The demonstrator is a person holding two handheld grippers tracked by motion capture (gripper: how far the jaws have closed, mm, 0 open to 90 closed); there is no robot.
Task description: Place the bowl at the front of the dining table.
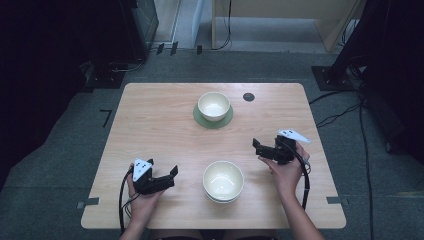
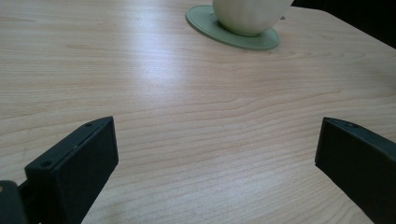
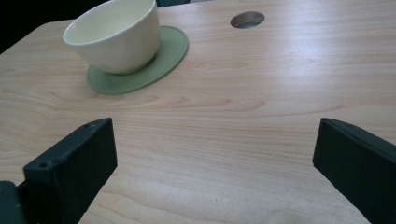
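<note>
Left tool (image 2: 217, 154) spread wide over table (image 2: 187, 116), bowl (image 2: 250, 14) on coaster (image 2: 219, 32)

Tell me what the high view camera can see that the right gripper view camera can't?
The high view alone takes in the near bowl between the two hands, the left gripper, the floor cables and the whole table. The right gripper view alone gives a close look along its own wide-open black jaws over bare wood. Both share the far bowl sitting on its green coaster, and the round hole in the tabletop.
</note>
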